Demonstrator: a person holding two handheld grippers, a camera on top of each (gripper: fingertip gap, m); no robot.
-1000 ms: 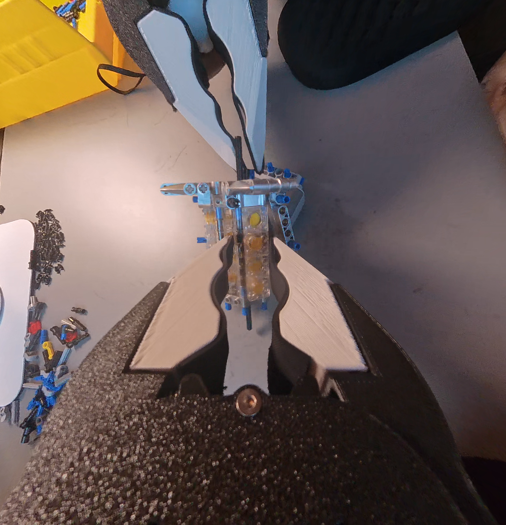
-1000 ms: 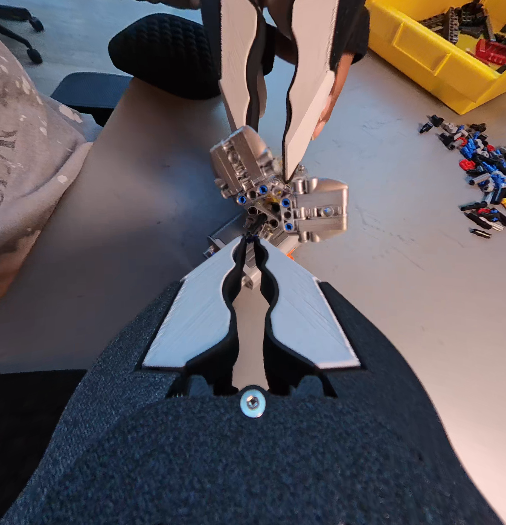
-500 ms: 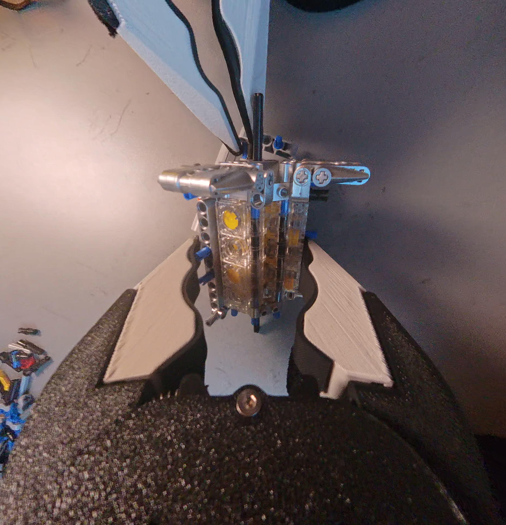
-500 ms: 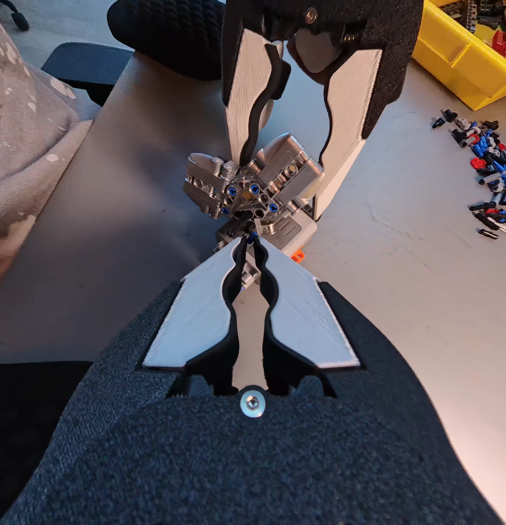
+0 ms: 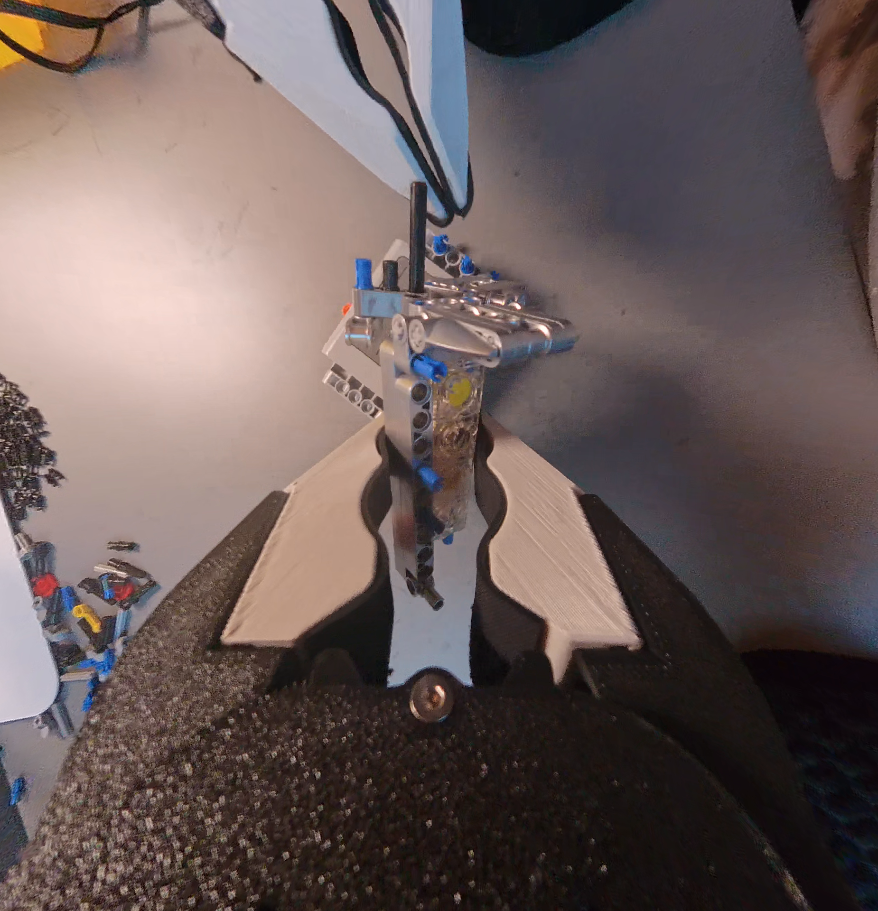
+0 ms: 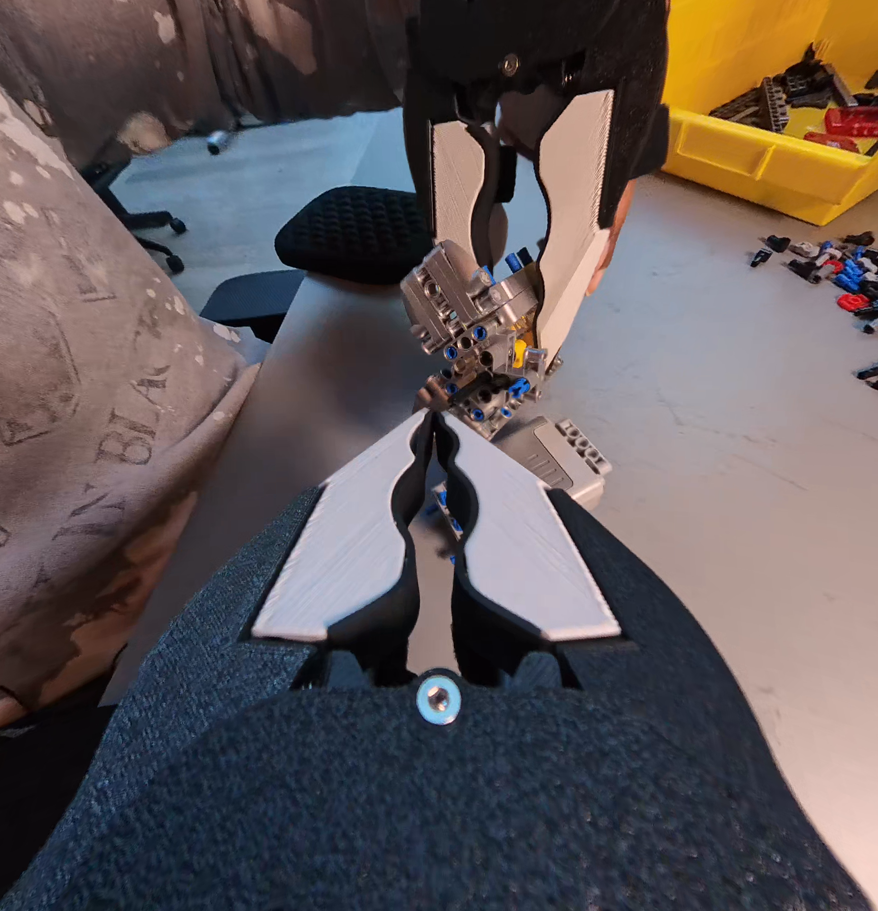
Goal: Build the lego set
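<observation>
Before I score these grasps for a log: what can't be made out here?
- Right wrist view: whether the shut right tongs pinch the black axle of the grey-and-blue brick assembly; their tips hide it.
- Left wrist view: the yellow plastic bin, cut by the top-left edge.
- Left wrist view: the small loose coloured bricks, blurred, tiny.

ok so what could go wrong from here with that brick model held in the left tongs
1. The left tongs pinch only the narrow lower end of the brick model, so its wide top could swing or slip.
2. The right tongs are shut right at the thin black axle. An off-line push might jam it or pop pieces apart.
</observation>
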